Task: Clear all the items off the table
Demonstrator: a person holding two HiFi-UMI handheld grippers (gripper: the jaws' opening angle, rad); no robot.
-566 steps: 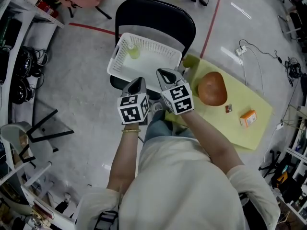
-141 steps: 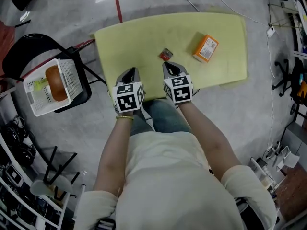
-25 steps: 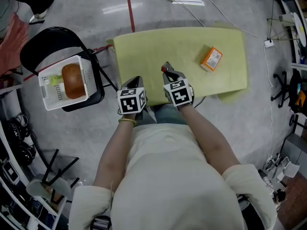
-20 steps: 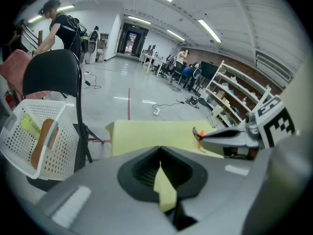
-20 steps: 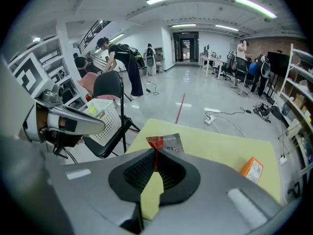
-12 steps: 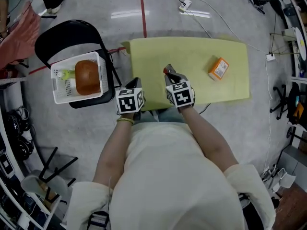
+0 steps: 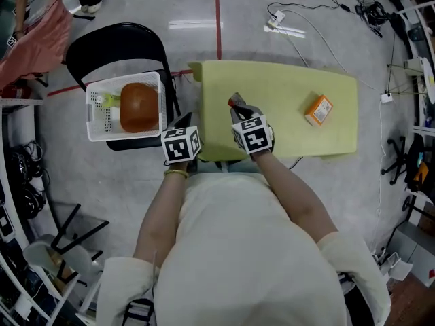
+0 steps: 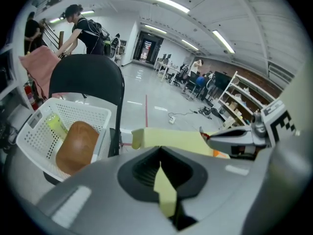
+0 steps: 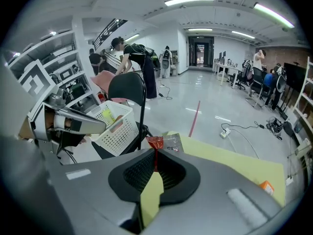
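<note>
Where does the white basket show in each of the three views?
Head view: basket at upper left, on the chair.
Left gripper view: basket at lower left.
Right gripper view: basket left of centre.
Shared landmark: the black chair that it sits on.

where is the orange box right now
Head view: the orange box lies on the yellow table, near its right end, apart from the right gripper.

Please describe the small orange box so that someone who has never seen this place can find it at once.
Look for the yellow-green table beside the black chair that carries a white basket. The orange box lies flat near the table end farthest from the chair. It is the only thing lying on the tabletop; the small red packet is pinched in the right gripper.
</note>
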